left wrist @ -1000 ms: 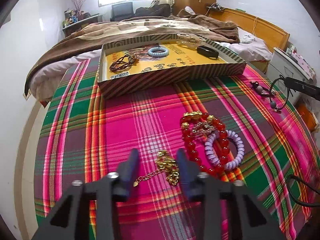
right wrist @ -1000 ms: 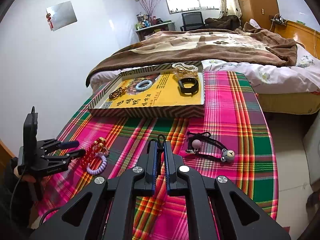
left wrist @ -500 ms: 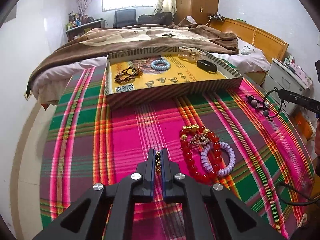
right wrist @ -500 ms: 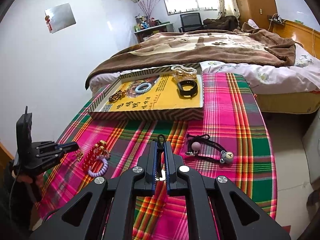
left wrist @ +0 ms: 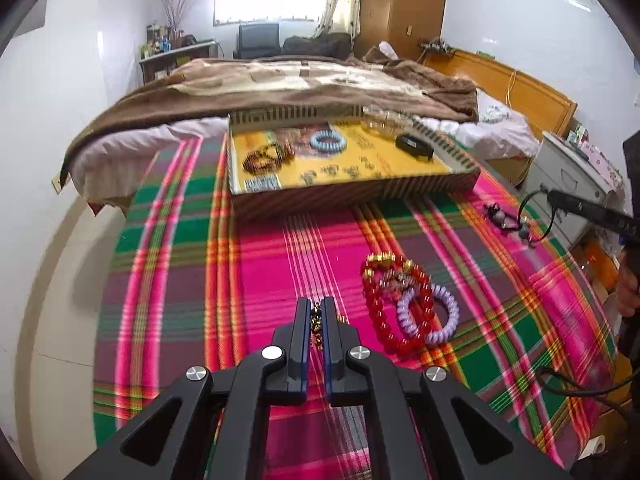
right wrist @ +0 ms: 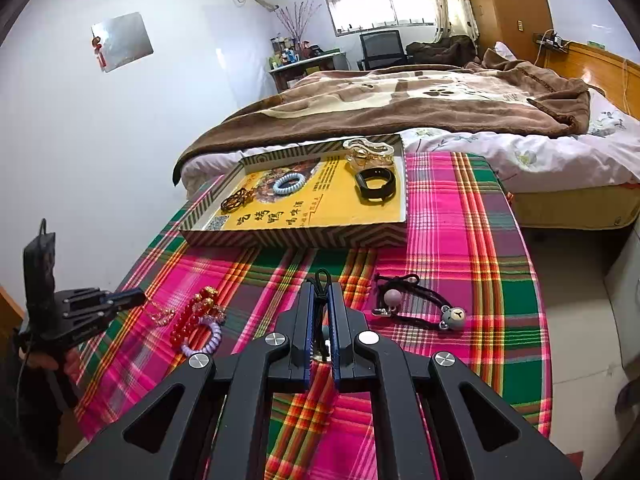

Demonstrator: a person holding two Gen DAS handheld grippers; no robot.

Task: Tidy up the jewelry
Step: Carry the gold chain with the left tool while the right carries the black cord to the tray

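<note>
My left gripper [left wrist: 316,309] is shut on a gold chain bracelet [left wrist: 317,322] and holds it just above the plaid cloth; from the right wrist view the chain [right wrist: 160,314] hangs from it. A red bead bracelet [left wrist: 380,312] and a lilac coil band [left wrist: 430,316] lie to its right. My right gripper [right wrist: 321,294] is shut on a black hair tie [right wrist: 320,280] above the cloth. More black hair ties with charms [right wrist: 416,308] lie to its right. A striped tray [left wrist: 360,196] with a yellow floor holds a brown bead bracelet [left wrist: 264,158], a blue coil band [left wrist: 327,140], a black band [left wrist: 414,145] and a clear gold piece [right wrist: 366,150].
The round table with the plaid cloth [left wrist: 180,280] stands against a bed with a brown blanket [left wrist: 280,84]. A white wall is on the left. A white cabinet [left wrist: 568,184] stands to the right. A cable [left wrist: 576,388] runs over the table's right edge.
My left gripper was open around the gold chain, closed on it and has lifted it. My right gripper, shut on the black hair tie, has risen slightly.
</note>
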